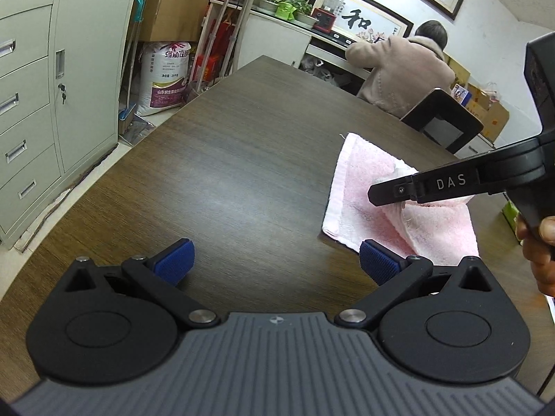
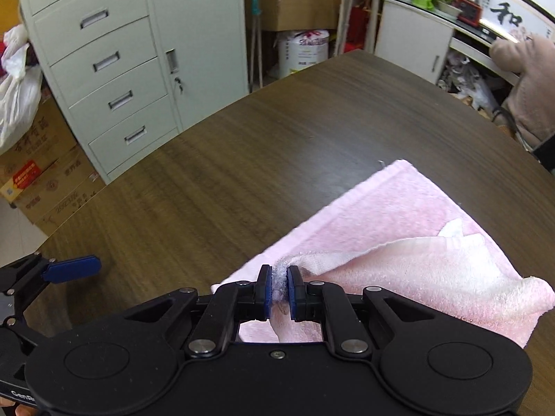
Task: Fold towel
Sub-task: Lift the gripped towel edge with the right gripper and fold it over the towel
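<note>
**Towel corner lifted mid-fold**

Left wrist view: the left gripper (image 1: 276, 263) hangs spread wide and empty over the dark table (image 1: 225, 173). The pink towel (image 1: 360, 187) lies to the right, touching its right pad.

Right wrist view: the right gripper (image 2: 278, 286) pinches a towel (image 2: 399, 215) edge, raising a fold (likely the first). Next, I judge, comes carrying that edge across and aligning it.

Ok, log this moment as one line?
stage: fold under way | right gripper: shut on pink towel edge, flap lifted | left gripper: open, empty, over table
</note>
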`<state>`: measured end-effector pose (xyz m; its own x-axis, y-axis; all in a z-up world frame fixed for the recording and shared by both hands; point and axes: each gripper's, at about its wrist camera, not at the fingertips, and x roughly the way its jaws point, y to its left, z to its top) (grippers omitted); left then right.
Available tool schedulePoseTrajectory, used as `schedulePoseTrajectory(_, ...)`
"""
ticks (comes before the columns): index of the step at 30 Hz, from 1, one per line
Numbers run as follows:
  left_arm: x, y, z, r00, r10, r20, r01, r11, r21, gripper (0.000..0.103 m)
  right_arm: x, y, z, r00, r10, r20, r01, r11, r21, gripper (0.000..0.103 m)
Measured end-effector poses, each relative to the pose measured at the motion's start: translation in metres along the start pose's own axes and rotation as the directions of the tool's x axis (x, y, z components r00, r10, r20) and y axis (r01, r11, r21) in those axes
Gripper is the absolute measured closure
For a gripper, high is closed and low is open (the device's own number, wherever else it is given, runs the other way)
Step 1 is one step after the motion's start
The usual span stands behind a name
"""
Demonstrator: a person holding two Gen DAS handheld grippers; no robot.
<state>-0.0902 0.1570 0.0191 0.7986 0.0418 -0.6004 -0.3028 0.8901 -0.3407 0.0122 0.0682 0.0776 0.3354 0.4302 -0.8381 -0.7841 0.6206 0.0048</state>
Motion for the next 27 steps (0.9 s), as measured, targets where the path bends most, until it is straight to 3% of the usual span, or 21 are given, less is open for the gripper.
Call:
schedulePoseTrajectory(8, 0.003, 0.0, -0.001, 1.0, -0.004, -0.009, 0.003, 1.0, -0.014, 0.0, -0.01, 0.019, 0.006, 1.0, -0.004, 0.0, 0.004, 0.998, -0.062, 0.094)
schedulePoseTrajectory(27, 0.008, -0.003, 0.004, 0.999, 0.026, -0.028, -0.026, 1.0, -0.001, 0.0, 0.028, 0.017, -0.001, 0.999, 0.021, -0.046, -0.022, 0.999, -0.024, 0.094)
